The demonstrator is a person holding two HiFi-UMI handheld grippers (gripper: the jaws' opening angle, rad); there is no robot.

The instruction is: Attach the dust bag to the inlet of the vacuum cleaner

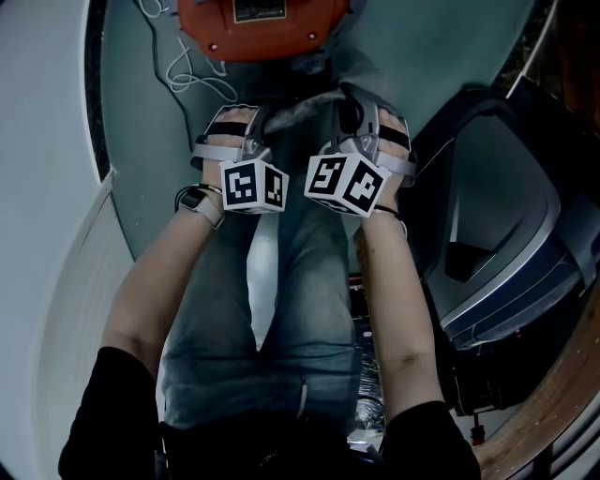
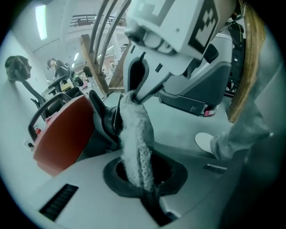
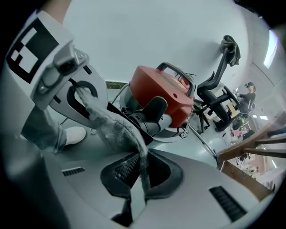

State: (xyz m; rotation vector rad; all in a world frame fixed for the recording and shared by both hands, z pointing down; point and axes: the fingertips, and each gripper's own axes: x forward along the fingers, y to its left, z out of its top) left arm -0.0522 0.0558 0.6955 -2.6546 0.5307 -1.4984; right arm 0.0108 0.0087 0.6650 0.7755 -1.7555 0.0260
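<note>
Two hand-held grippers share one load. The left hand-held gripper (image 2: 143, 181) and the right hand-held gripper (image 3: 142, 179) each have their jaws closed narrowly on the dust bag (image 2: 136, 143), which is stretched between them in the air in front of the person's legs.

Dust bag: pale grey, fuzzy, felt-like fabric, gathered into a thick rumpled strip. Each end narrows to a thin pinched fold where it enters a pair of jaws. In the right gripper view the strip runs from the left hand-held gripper at upper left down to the near jaws.

Vacuum cleaner (image 1: 253, 23): a red rounded shell with a black carrying handle, standing on the floor (image 1: 141, 150) ahead of both grippers. Its inlet (image 3: 149, 115), a black tubular stub, points toward the person. The bag is near the inlet but apart from it.

Clearances: bare floor lies between the vacuum cleaner and the white shoe (image 2: 205, 141). A loose white cable (image 1: 187, 70) lies beside the shell on the person's left. A grey and dark-blue appliance (image 1: 506, 234) stands just beside the right forearm. A pale curved surface (image 1: 47, 187) bounds the floor on the person's left.
</note>
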